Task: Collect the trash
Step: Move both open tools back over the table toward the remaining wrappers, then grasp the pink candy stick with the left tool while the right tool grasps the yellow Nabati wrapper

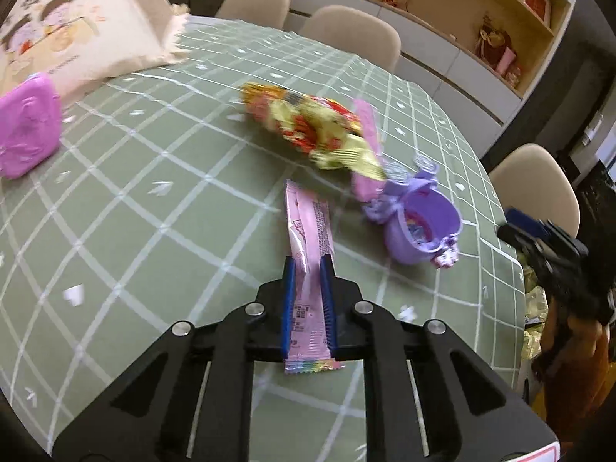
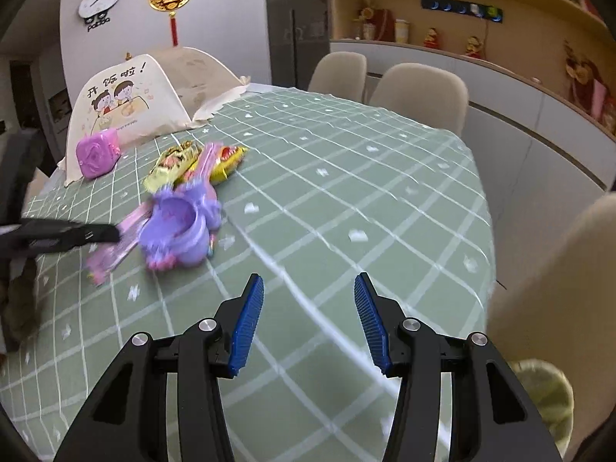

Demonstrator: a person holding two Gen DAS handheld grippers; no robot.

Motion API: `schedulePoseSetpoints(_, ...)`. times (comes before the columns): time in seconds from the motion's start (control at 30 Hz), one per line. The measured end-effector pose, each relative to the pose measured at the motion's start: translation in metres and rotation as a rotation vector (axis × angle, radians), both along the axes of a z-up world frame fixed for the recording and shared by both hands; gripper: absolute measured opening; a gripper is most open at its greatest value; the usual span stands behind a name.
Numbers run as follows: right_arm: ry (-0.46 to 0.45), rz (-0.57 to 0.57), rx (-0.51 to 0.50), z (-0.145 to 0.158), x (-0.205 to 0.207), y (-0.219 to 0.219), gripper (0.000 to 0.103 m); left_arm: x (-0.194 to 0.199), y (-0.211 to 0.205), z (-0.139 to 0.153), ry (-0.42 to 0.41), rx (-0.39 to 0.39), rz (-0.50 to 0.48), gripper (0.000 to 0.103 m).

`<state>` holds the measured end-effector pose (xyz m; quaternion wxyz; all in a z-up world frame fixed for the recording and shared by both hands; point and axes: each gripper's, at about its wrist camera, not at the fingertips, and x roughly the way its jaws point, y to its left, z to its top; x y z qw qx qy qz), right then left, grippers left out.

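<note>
My left gripper is shut on a long pink wrapper, held just above the green checked tablecloth. Beyond it lie a yellow-red snack bag, a second pink wrapper and a purple toy cup on its side. My right gripper is open and empty over the table. In the right wrist view the left gripper holds the pink wrapper beside the purple cup and the snack bag.
A pink box and a cream mesh food cover stand at the far left. Beige chairs ring the table. A bin with a yellowish liner sits below the table's right edge. Shelves line the back wall.
</note>
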<state>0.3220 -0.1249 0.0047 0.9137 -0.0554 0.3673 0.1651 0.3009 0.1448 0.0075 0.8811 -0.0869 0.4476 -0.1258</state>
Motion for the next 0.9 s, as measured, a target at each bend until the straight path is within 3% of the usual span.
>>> schedulePoseSetpoints(0.17, 0.005, 0.058, -0.04, -0.001, 0.044, 0.034, 0.044, -0.006, 0.036, -0.001, 0.004, -0.069, 0.067, 0.018)
schedulePoseSetpoints(0.3, 0.023, 0.093, 0.021, 0.0, 0.062, 0.052, 0.044, -0.008, 0.041, 0.001, -0.04, -0.053, 0.079, 0.036)
schedulePoseSetpoints(0.4, 0.028, 0.082, 0.064, 0.004, 0.075, 0.061, 0.044, -0.009, 0.038, 0.0, -0.051, -0.038, 0.06, 0.043)
schedulePoseSetpoints(0.5, 0.058, 0.076, 0.109, 0.009, 0.091, 0.071, 0.042, -0.008, 0.039, -0.001, -0.035, -0.081, 0.046, 0.045)
schedulePoseSetpoints(0.53, 0.074, 0.08, 0.117, 0.009, 0.097, 0.074, 0.035, -0.009, 0.04, 0.0, -0.035, -0.091, 0.047, 0.046)
schedulePoseSetpoints(0.63, 0.167, 0.091, 0.136, 0.002, 0.122, 0.087, 0.029, -0.009, 0.047, 0.005, -0.048, -0.117, 0.066, 0.049)
schedulePoseSetpoints(0.77, 0.281, 0.154, 0.243, -0.013, 0.147, 0.1, 0.028, -0.009, 0.057, 0.006, -0.037, -0.156, 0.092, 0.051)
schedulePoseSetpoints(0.9, 0.253, 0.171, 0.236, -0.008, 0.15, 0.115, 0.028, -0.007, 0.06, 0.004, -0.007, -0.176, 0.097, 0.053)
